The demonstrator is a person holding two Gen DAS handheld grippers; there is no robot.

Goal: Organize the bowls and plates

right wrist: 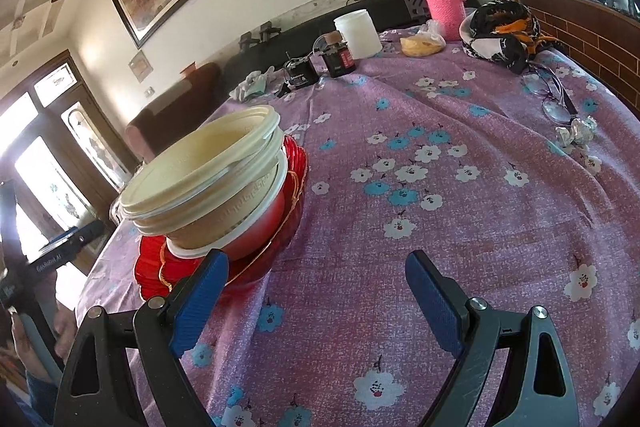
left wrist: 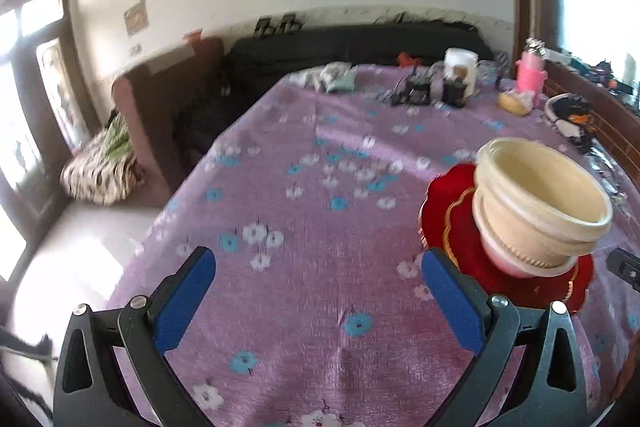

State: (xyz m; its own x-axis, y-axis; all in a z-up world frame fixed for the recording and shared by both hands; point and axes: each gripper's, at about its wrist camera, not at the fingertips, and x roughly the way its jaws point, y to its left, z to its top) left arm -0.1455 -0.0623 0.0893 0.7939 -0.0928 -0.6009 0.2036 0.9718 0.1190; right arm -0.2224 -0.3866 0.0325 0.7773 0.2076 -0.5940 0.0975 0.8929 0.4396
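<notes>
We saw our left gripper (left wrist: 318, 283) with its blue ribbed pads spread wide, empty above the purple floral tablecloth (left wrist: 304, 227). At its three o'clock a nested stack of cream plastic bowls (left wrist: 536, 203) sat on scalloped red plates (left wrist: 444, 203) with gold trim. Our right gripper (right wrist: 316, 287) was likewise spread and empty, the stack at its ten o'clock. A knitted pink flask (right wrist: 442, 3) stood at one o'clock.

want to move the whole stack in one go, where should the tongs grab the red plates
Probably the scalloped rim of the red plates, on the near edge by the right tongs. The nested cream bowls cover the middle, so only the rim is free; come in low from the side.
</notes>
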